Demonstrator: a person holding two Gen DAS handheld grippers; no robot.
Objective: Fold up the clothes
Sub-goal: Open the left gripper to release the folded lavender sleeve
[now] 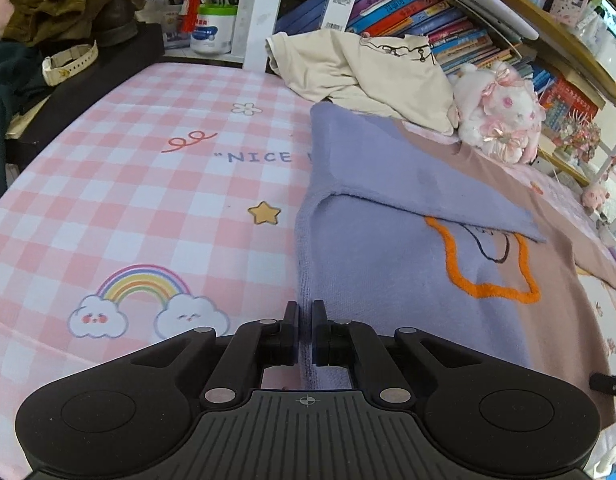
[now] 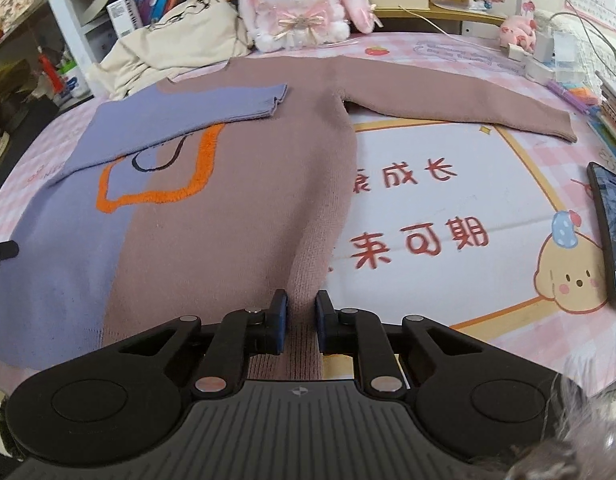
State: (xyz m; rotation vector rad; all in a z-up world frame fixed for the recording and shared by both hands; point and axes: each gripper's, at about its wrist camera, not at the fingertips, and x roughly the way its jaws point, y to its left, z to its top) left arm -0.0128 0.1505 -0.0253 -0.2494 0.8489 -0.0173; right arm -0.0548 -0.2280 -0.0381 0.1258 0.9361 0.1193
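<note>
Left wrist view: the left gripper is clamped on the lilac hem edge of the sweater, which lies flat on the checked tablecloth; its far sleeve is cut off.

Right wrist view: the right gripper pinches the brown hem, seemingly bunched; a phone is cropped.

We see a table under a pink checked cloth, crowded bookshelves behind it, a white post, and a plush rabbit beside a cream garment.
</note>
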